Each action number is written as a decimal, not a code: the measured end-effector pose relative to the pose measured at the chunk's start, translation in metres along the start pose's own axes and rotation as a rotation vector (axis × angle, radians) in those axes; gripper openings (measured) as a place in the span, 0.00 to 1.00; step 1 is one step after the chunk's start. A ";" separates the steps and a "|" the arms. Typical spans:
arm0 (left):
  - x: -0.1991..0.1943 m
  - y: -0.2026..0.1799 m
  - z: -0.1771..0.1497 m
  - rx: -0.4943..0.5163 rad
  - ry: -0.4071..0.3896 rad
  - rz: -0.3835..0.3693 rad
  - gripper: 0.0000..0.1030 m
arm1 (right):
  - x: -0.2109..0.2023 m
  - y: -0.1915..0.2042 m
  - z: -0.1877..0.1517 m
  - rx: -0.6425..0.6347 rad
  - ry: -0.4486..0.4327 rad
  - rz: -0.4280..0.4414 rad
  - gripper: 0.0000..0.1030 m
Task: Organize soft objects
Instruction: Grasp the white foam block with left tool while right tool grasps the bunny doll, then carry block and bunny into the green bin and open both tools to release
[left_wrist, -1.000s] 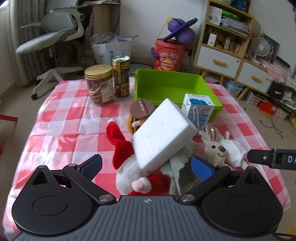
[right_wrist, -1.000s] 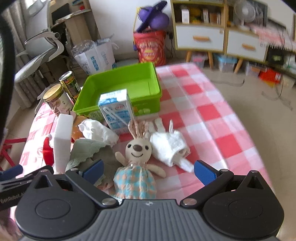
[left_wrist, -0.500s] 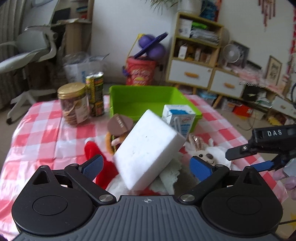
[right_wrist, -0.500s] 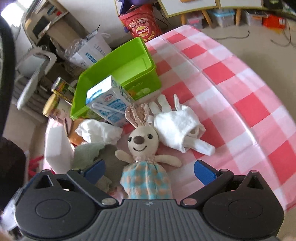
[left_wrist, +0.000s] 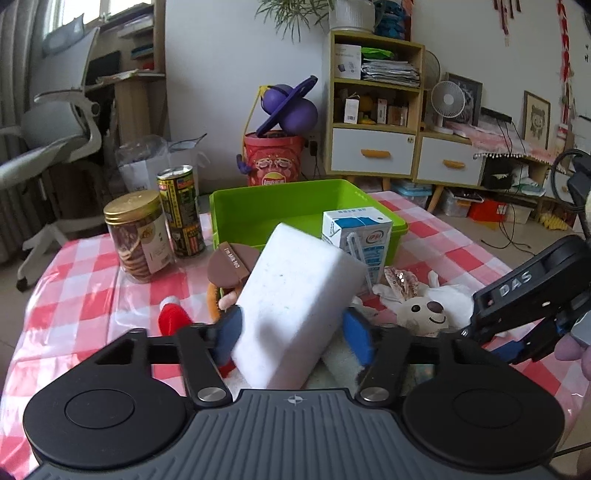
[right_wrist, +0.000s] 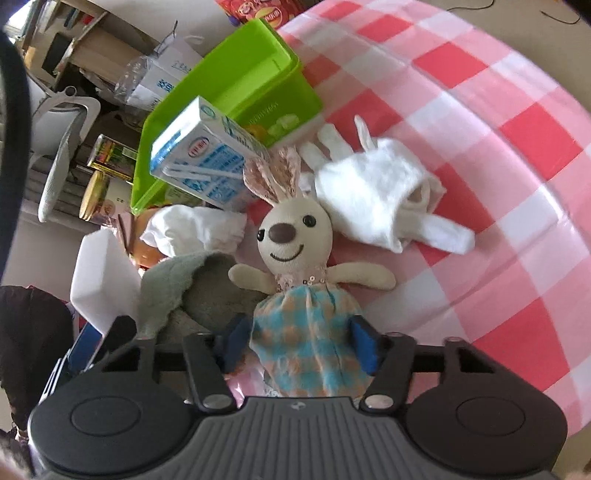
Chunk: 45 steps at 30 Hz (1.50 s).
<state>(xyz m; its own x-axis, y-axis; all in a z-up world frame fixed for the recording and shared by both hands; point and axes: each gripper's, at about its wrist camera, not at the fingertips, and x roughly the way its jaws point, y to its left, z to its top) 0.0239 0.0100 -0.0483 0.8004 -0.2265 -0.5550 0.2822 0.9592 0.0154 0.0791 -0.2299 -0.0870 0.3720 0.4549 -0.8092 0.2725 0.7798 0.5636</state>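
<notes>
- Both grippers look ready to lift, so the job now is clean pulls out of a tangled pile near the table's (left_wrist: 74, 280) front edge.
- On the left, the left gripper (left_wrist: 293, 334) has its blue pads pressed to either side of a white sponge block (left_wrist: 295, 306), which leans tilted over the Santa doll (left_wrist: 171, 319) and a grey-green cloth (right_wrist: 166, 284). I'd lift it straight up before swinging, so it doesn't drag what lies beneath.
- A sponge gives under pressure; a firm but not crushing squeeze should keep it from slipping out at that angle.
- Straight ahead, at the far edge, the green bin (left_wrist: 258, 206) sits with nothing visible inside, the likely home for the soft things. The milk carton (left_wrist: 356, 240) stands just before its front wall, so the sponge should travel over it, not into it.
- On the right, the right gripper (right_wrist: 301, 343) has narrowed around the rabbit doll (right_wrist: 295, 266), pads against the checked dress at the hips. Whether it grips body or only fabric I cannot tell.
- Rising slowly would show that, and keep the rabbit's ears clear of the carton and the white sock (right_wrist: 373, 199) beside it.
</notes>
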 end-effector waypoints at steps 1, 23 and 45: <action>0.000 -0.001 0.000 0.006 -0.002 0.002 0.42 | 0.003 0.001 0.000 -0.004 0.003 -0.006 0.34; -0.027 0.031 0.030 -0.206 -0.043 0.030 0.04 | -0.046 0.012 -0.003 -0.071 -0.151 0.116 0.00; -0.035 0.052 0.057 -0.378 -0.018 -0.095 0.04 | -0.103 0.040 0.010 -0.068 -0.291 0.330 0.00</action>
<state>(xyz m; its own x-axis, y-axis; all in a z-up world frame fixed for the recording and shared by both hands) 0.0406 0.0581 0.0199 0.7900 -0.3174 -0.5245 0.1437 0.9276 -0.3448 0.0604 -0.2498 0.0201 0.6660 0.5520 -0.5017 0.0421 0.6437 0.7641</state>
